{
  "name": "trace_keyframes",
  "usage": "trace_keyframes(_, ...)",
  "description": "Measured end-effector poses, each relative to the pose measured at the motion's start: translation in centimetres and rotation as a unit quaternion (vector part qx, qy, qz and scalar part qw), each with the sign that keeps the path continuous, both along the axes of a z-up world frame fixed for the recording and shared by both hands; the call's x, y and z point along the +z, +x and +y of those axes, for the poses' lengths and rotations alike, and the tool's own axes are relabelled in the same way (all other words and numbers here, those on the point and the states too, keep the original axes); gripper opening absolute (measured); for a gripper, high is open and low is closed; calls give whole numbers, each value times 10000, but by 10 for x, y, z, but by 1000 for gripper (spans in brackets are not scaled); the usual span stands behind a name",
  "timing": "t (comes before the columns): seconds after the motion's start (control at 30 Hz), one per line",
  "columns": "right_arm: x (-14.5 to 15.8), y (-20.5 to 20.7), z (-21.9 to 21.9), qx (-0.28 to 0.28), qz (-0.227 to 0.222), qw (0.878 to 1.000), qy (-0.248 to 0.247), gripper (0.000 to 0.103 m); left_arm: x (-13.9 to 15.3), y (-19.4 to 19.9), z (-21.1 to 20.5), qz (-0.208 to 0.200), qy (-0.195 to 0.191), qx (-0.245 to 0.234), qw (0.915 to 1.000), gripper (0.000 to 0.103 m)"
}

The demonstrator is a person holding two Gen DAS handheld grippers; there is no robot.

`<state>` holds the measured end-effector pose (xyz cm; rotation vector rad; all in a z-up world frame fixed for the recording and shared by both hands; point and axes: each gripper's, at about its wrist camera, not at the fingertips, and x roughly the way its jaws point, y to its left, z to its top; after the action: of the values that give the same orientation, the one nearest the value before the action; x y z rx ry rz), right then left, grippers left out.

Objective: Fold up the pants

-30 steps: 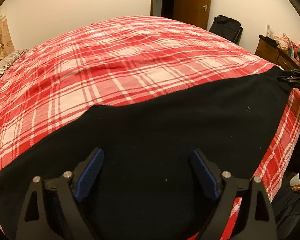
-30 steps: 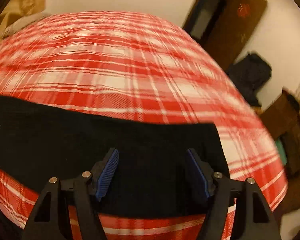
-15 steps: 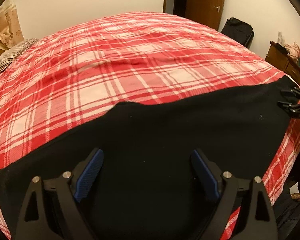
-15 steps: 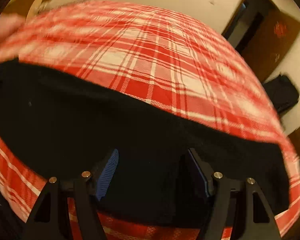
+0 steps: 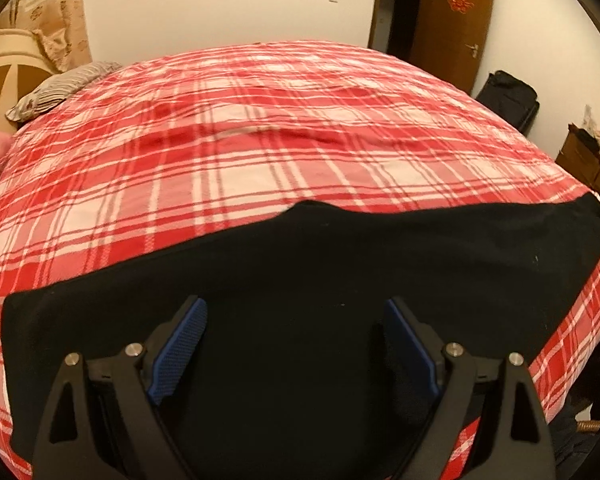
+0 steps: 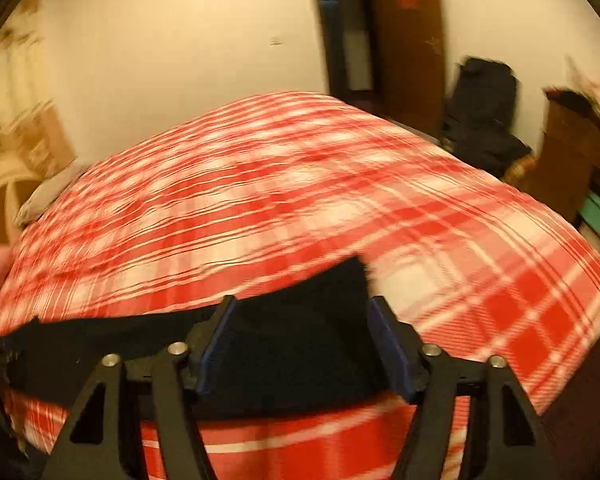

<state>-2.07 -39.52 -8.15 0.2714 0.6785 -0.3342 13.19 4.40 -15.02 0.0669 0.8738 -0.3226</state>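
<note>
Two grippers hover over one pair of black pants (image 5: 308, 280) spread flat along the near edge of a bed with a red plaid cover (image 5: 260, 152). The left gripper (image 5: 296, 344) stands with its jaws spread wide above the middle of the dark cloth, its blue pads (image 5: 178, 354) clear of the fabric and gripping nothing. The right gripper (image 6: 300, 344) sits over the pants' end, where the cloth's corner (image 6: 352, 276) pokes up between its fingers; its jaws have just been closing, though blur hides whether the pads press the fabric. The pants look like a long, smooth, dark band with a small peak in their far edge. Compared with a second ago, the left view has slid sideways so more plaid shows at the left, and the right view has rolled and lifted, with the room's door (image 6: 408, 40) now upright.
</note>
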Motion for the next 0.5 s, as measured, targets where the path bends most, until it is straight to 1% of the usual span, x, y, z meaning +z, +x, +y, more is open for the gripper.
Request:
trace_keyframes(0.1, -9, 0, -17, -197, 173, 9997, -25, 58, 0, -1, -2, -22, 14, 32, 10000, 92)
trace_keyframes(0.17, -18, 0, -27, -245, 245, 9993, 145, 57, -2, -1, -4, 0, 15, -3, 10000, 92)
trace_keyframes(0.23, -28, 3, -34, -270, 326, 9987, 288, 52, -5, -1, -6, -47, 118, -27, 9999, 92)
trace_keyframes(0.27, -35, 9, -36, -275, 427, 9983, 291, 44, -9, 1, -7, -62, 220, -9, 9997, 92)
trace_keyframes(0.3, -40, 7, -38, -281, 488, 9980, 282, 41, -11, 2, -7, -50, 260, 2, 9996, 93)
trace_keyframes(0.33, -44, 9, -38, -279, 497, 9980, 270, 40, -11, 2, -6, -66, 261, 7, 9996, 94)
trace_keyframes(0.4, -47, 8, -43, -276, 415, 9979, 419, 40, -9, 2, -6, -41, 245, 26, 9997, 94)
trace_keyframes(0.5, -49, 7, -53, -255, 284, 9957, 839, 40, -9, 2, -8, -36, 306, 17, 9995, 96)
